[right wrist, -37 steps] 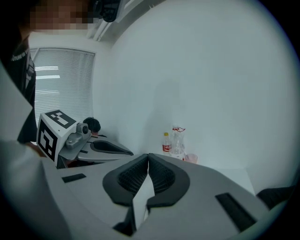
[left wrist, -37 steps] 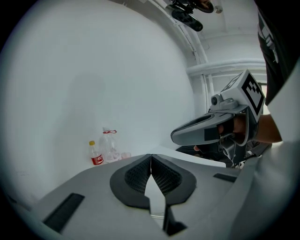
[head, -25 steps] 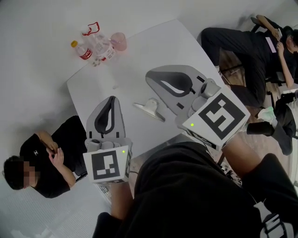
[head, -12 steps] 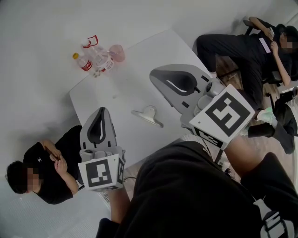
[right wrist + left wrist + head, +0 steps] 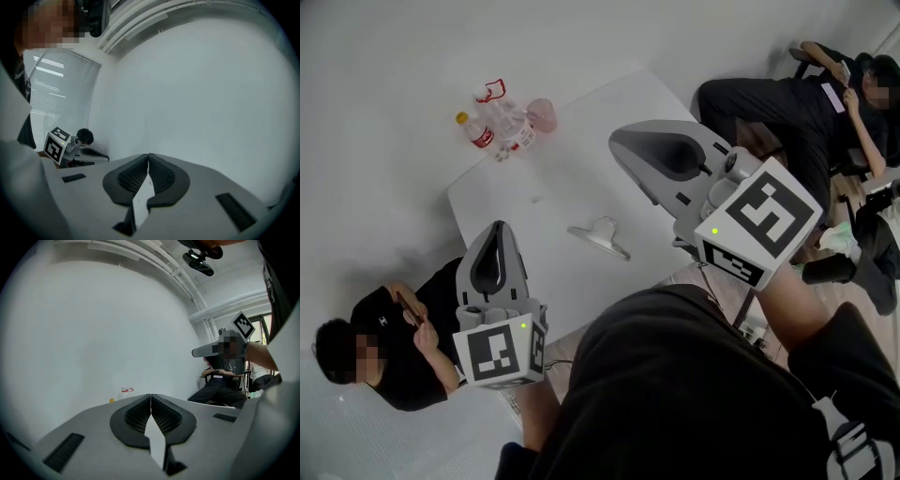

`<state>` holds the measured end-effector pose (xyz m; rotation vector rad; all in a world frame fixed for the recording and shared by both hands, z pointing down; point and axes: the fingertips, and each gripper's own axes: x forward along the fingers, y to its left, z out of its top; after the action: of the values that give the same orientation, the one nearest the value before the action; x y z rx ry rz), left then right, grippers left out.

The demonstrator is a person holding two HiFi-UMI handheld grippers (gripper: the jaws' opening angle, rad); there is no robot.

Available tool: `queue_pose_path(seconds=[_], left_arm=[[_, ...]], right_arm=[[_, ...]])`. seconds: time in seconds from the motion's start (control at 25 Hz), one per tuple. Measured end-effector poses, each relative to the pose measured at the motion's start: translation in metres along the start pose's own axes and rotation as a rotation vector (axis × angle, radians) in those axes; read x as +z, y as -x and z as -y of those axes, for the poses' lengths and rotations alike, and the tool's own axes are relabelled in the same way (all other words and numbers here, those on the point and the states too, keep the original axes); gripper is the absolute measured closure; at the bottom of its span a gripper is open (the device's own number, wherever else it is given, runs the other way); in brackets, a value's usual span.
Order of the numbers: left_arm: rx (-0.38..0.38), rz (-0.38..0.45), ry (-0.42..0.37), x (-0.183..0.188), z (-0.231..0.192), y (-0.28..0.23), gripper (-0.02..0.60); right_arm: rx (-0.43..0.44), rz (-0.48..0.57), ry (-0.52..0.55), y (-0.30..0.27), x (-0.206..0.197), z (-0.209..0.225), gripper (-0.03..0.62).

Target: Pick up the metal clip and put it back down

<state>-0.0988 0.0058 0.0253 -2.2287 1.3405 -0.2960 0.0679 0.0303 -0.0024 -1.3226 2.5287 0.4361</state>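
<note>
The metal clip [image 5: 600, 234] lies on the white table [image 5: 581, 131], held by nothing. My left gripper [image 5: 498, 228] hovers over the table's near-left edge, to the left of the clip, and its jaws are shut with nothing between them [image 5: 151, 395]. My right gripper [image 5: 617, 143] is held up to the right of the clip and beyond it. It is also shut and empty [image 5: 148, 154]. Each gripper view looks toward a pale wall, and the clip shows in neither. The left gripper view catches the right gripper [image 5: 211, 350]; the right gripper view catches the left gripper [image 5: 70, 150].
Plastic bottles [image 5: 499, 127] and a pink cup [image 5: 542, 114] stand at the table's far-left corner. A seated person [image 5: 394, 337] is close to the table's left side. Other seated people [image 5: 787, 103] are at the right. My own dark-clothed body fills the bottom of the head view.
My left gripper has drawn back toward the table's near-left edge, away from the clip. My right gripper has shifted slightly up and right. The clip has stayed on the table.
</note>
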Motion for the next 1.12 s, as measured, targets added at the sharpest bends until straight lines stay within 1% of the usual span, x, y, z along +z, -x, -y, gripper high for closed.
queue_pose_path(seconds=[0.36,0.64,1.12], left_arm=[[-0.025,0.013,-0.010,0.004,0.007,-0.006,0.561],[-0.035,0.009,-0.017,0.007,0.003,-0.012,0.561],[-0.029,0.017,-0.015,0.009,-0.007,-0.016,0.561]], right_arm=[[-0.027,0.017,0.014,0.004,0.004,0.006,0.572],[-0.029,0.020,0.013,-0.004,0.006,0.008,0.572],[-0.026,0.021,0.020,-0.016,0.007,0.008,0.572]])
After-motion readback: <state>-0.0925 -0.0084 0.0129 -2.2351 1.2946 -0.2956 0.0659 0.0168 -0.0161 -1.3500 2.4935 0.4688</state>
